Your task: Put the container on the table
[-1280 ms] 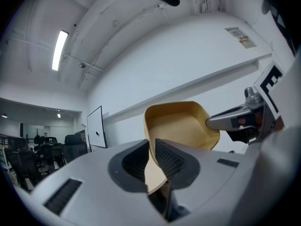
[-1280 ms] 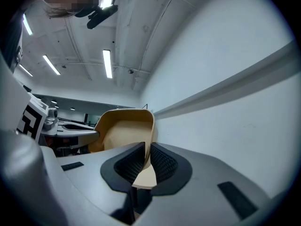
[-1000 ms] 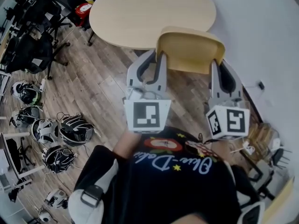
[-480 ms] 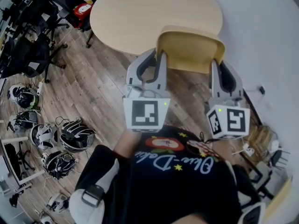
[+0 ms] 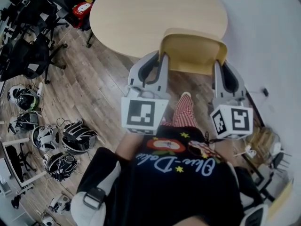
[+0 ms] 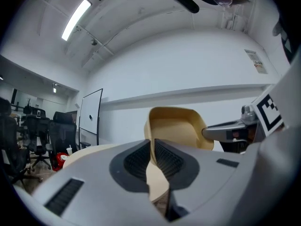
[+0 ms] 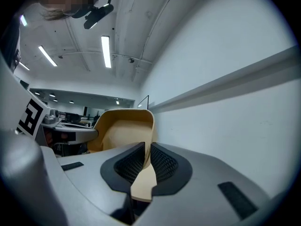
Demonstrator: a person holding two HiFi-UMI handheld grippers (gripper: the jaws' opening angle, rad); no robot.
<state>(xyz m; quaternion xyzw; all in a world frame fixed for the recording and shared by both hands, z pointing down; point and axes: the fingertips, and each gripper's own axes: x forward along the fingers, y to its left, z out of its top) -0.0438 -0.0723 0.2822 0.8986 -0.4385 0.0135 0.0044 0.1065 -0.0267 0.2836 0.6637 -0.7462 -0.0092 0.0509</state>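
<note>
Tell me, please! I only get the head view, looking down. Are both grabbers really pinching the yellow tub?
Observer: Yes for the left gripper. Its own view shows the container's wall between the ribbed pads, with the jaws closing on it.
Operator: And the other one?
Observer: The right gripper pinches the opposite wall, with its pads pressed on it.
Operator: What else is out there?
Observer: What looks like a whiteboard stands by the white wall, beyond the table.

Script lettering (image 5: 175,164) on the black shirt (image 5: 188,194) is upside down, unreadable; the wall notice (image 6: 256,61) too small
</note>
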